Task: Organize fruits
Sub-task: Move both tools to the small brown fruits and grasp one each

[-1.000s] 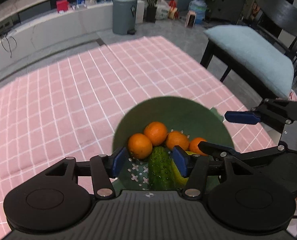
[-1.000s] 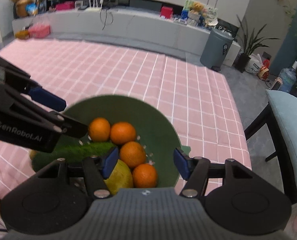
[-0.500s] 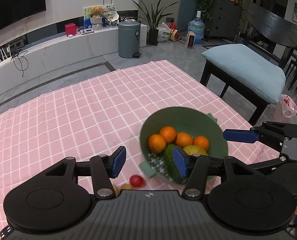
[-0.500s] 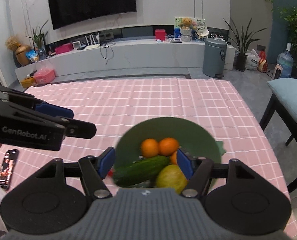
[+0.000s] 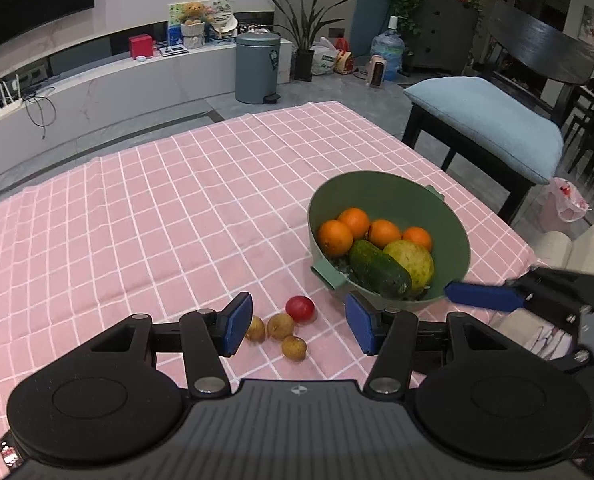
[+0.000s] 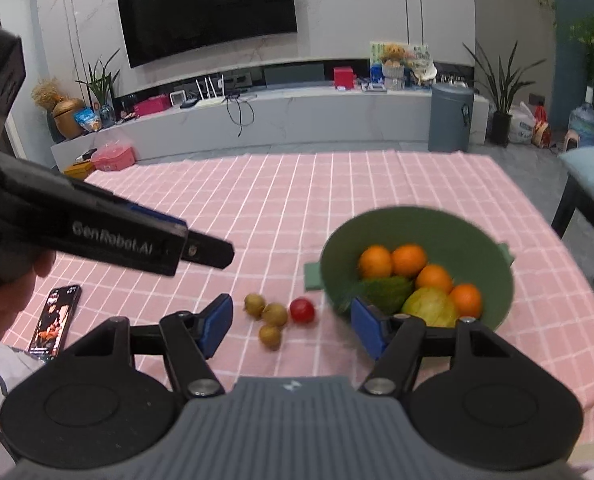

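Words on the left gripper (image 6: 201, 250): "GenRobot.AI", in pale letters along its black side, at the left of the right wrist view.
Phone (image 6: 55, 322): its screen is lit, near left on the pink cloth, but nothing on it can be read.
Boxes on the far shelf: too small to read.
Grey bin (image 5: 257, 68): a small sticker, too small to read.

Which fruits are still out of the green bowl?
Four: the red fruit and three small brown fruits lie on the tablecloth beside the green bowl. Both grippers are open and empty.
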The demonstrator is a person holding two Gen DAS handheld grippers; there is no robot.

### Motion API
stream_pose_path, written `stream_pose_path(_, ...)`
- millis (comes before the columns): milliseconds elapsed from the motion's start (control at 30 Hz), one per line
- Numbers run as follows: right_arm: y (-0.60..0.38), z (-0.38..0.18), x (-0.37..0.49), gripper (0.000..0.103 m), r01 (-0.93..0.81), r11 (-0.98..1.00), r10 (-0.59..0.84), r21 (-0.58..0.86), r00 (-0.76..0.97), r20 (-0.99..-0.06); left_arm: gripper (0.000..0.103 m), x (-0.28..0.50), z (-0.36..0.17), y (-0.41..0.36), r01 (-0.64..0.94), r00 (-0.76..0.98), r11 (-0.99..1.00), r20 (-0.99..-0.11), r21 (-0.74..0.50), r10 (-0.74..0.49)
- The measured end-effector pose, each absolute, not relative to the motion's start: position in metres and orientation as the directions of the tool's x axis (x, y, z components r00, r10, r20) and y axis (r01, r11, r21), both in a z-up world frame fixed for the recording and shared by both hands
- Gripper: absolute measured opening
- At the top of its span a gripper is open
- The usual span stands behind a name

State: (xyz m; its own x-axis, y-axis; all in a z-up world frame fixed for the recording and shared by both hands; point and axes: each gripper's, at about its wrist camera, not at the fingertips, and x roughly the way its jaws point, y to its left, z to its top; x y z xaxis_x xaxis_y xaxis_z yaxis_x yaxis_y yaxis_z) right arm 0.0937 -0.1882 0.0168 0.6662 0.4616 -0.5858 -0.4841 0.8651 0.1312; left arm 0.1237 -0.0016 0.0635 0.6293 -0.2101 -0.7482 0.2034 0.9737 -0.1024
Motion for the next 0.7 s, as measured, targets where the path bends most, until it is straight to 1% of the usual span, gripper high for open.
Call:
stream_pose_path(33,-0.187,0.013,0.094,0.053,-0.477,0.868,0.458,0.137,0.663,-0.592,0.063,0.122,0.061,0.001,0.209,0.629,0.972,-0.746,-0.109,-0.219)
stream_pose_path(233,-0.173,-0.01,0.099,0.04,-0.452,0.882,0.424,0.133,0.641,-0.64,0.063,0.122,0.041,0.008,0.231,0.62,0.966,-0.747,-0.118,-0.239)
stream_pose_path(367,-0.164,-0.025,0.106,0.037,-0.427,0.894,0.402,0.138,0.626,-0.669,0.063,0.127,0.026,0.014,0.236,0.605,0.962,-0.753,-0.14,-0.258)
stream_pose_path(433,-0.16,-0.031,0.111,0.028,-0.418,0.898,0.391,0.136,0.62,-0.68,0.063,0.131,0.019,0.018,0.235,0.599,0.96,-0.754,-0.156,-0.269)
stream_pose_path(700,-0.149,-0.049,0.128,0.028,-0.374,0.919,0.349,0.128,0.618,-0.704,0.063,0.144,-0.008,0.029,0.211,0.569,0.958,-0.772,-0.195,-0.283)
